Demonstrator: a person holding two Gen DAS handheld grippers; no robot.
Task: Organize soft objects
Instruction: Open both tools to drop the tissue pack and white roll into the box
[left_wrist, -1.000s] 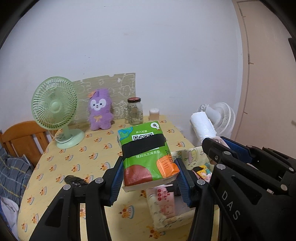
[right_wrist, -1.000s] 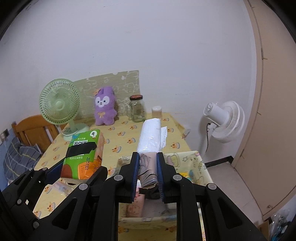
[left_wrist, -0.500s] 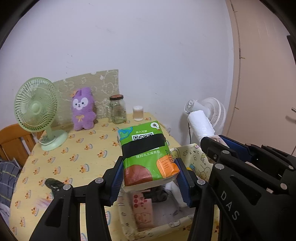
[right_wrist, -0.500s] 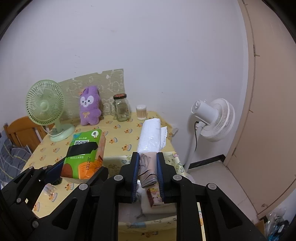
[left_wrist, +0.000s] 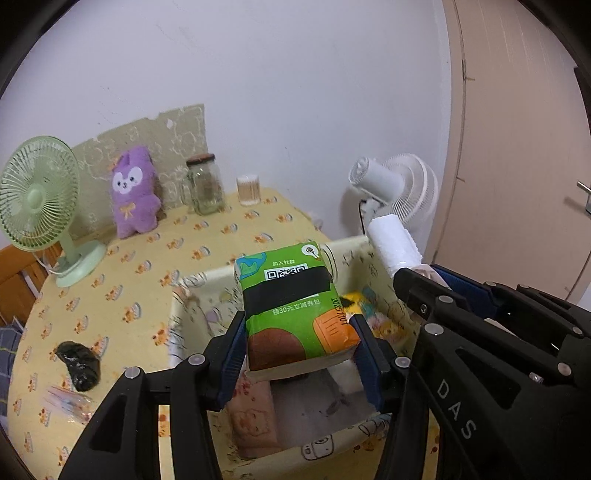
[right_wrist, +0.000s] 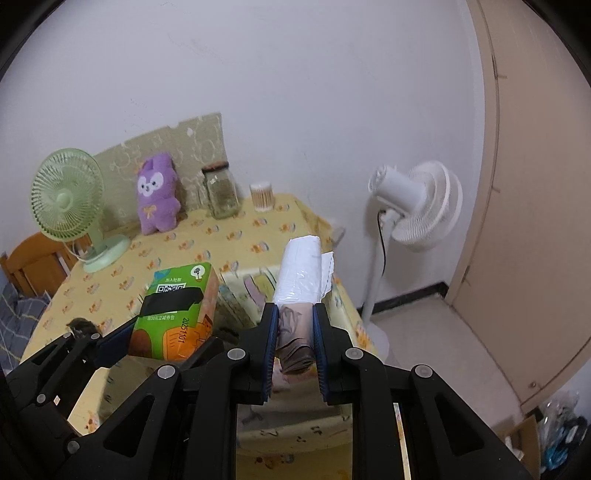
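your left gripper (left_wrist: 301, 356) clamps the tissue pack (left_wrist: 295, 306) and your right gripper (right_wrist: 294, 349) the wrapped roll (right_wrist: 300, 271) above the fabric bin (left_wrist: 192, 295); releasing both together could jam them.

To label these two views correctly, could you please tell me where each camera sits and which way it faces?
Left wrist: on the left gripper, looking along its fingers at the green tissue pack above the fabric basket; the right gripper crosses at right.
Right wrist: on the right gripper, facing its white roll; the left gripper shows at left.
Shared: tissue pack, roll, purple plush, table.
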